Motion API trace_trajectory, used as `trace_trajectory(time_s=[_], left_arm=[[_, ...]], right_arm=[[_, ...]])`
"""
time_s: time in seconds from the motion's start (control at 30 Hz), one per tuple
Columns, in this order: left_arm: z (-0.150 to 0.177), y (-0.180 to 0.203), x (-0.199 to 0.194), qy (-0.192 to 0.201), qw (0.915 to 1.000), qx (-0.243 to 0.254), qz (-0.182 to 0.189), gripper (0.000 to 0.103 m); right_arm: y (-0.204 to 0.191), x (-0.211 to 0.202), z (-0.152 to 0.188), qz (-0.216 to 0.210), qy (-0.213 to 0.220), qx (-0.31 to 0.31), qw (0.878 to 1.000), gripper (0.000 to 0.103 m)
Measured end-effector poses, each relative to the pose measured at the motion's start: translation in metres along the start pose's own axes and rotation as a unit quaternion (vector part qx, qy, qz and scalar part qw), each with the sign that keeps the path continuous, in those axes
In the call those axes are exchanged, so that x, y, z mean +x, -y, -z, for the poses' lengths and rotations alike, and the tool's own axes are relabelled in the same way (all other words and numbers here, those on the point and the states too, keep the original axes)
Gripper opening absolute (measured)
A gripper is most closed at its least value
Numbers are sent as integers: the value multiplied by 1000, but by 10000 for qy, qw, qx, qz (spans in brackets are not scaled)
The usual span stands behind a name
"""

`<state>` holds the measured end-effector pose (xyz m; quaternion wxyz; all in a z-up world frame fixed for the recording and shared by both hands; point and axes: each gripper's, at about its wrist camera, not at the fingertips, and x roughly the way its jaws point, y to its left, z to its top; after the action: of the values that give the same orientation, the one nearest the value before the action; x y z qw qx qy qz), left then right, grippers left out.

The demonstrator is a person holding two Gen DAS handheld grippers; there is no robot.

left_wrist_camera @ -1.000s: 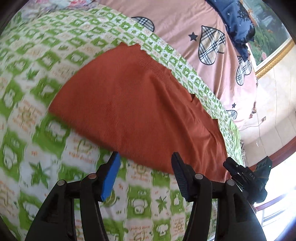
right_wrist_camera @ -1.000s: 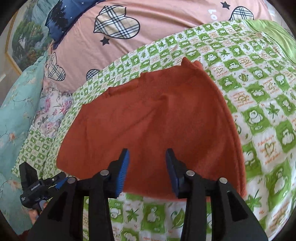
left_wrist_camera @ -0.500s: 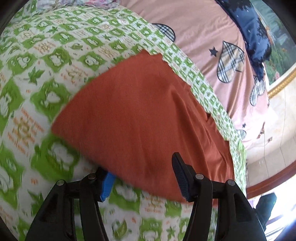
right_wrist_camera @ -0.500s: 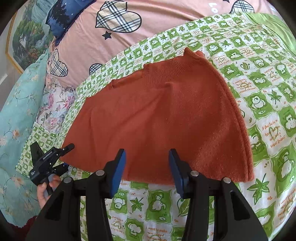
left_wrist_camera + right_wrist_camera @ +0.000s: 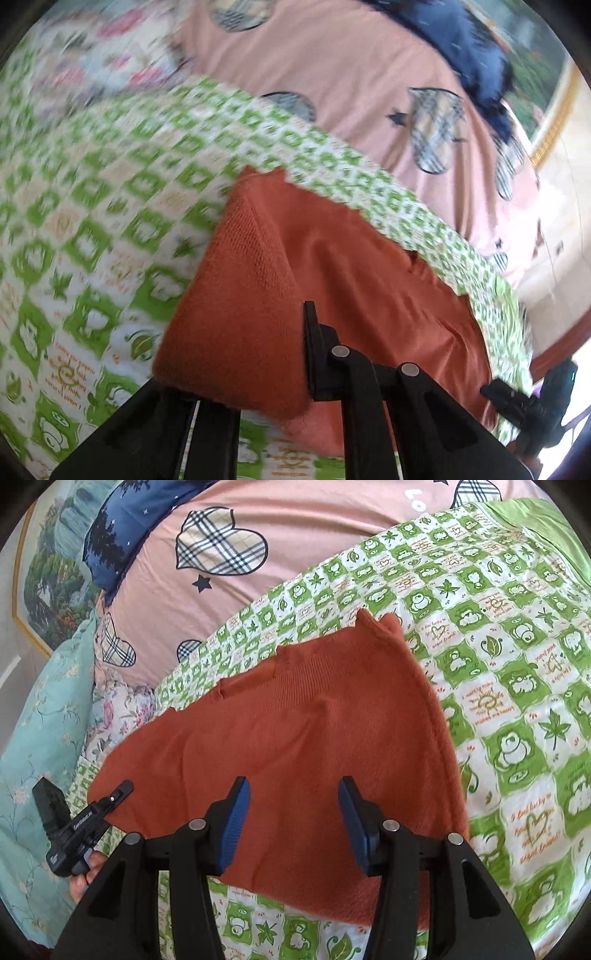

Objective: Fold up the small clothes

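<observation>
An orange knit garment [image 5: 303, 738] lies spread on a green-and-white checked blanket [image 5: 517, 686]. In the left wrist view the garment [image 5: 332, 280] has its near left corner lifted and draped over my left gripper [image 5: 291, 373], which is shut on that cloth; only the right finger [image 5: 314, 347] shows, the left one is hidden under the fabric. My right gripper [image 5: 291, 819] is open and empty, hovering over the garment's near edge. The left gripper also shows in the right wrist view [image 5: 88, 819] at the garment's left corner.
A pink sheet with plaid hearts [image 5: 221, 554] and a dark blue pillow [image 5: 118, 535] lie behind the blanket. A light blue floral cover [image 5: 33, 738] is at the left. A framed picture [image 5: 48, 583] hangs on the wall.
My left gripper has closed on the garment's near left corner and lifted it, so cloth now drapes over the fingers. My right gripper has moved forward over the near edge, still open.
</observation>
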<state>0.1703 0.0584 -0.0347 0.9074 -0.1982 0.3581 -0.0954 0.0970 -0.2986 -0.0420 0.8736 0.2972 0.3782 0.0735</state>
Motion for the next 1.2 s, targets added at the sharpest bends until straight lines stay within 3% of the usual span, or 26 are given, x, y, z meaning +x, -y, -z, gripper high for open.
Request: trace_trajectory(time_s=[0.17,0.3,0.43,0.5,0.6,0.73,0.77,0.8,0.97,1.1,1.2], left_arm=[[8,78,-4,28,9927,1162,333,10],[47,140,18,-123,9717,2341,304,10],[86,164,45,-419,9521,3016,270,11],[99,166,51,-417,9471,3180,147,11],[99,162,48,-371,9465,3200,203,11],[96,161,46,-331,9447,3253,238,11],[97,163,46,-311,9424,3324,203,11],[99,166,44,-286,9399,3398,168,10],[100,175,42,-200,9300,3670,36,10],[89,194,28,-132,9310,3617,483,11],[94,224,30,-206,9254,3690,845,11]], right_arm=[[10,5,-17,-221,-128,214,9994,51],[5,24,-30,-511,-442,304,9973,51],[-11,53,-40,-775,-777,232,9937,61],[-22,77,-48,-901,-1000,161,9908,62],[-36,117,-60,-1048,-1292,123,9860,62],[-54,158,-68,-928,-1527,-94,9839,58],[-60,164,-69,-839,-1545,-275,9840,49],[-64,165,-70,-679,-1486,-442,9856,20],[-68,113,-89,-871,-931,-814,9885,15],[-46,67,-105,-627,-658,-1006,9908,15],[-16,55,-111,-377,-648,-824,9938,15]])
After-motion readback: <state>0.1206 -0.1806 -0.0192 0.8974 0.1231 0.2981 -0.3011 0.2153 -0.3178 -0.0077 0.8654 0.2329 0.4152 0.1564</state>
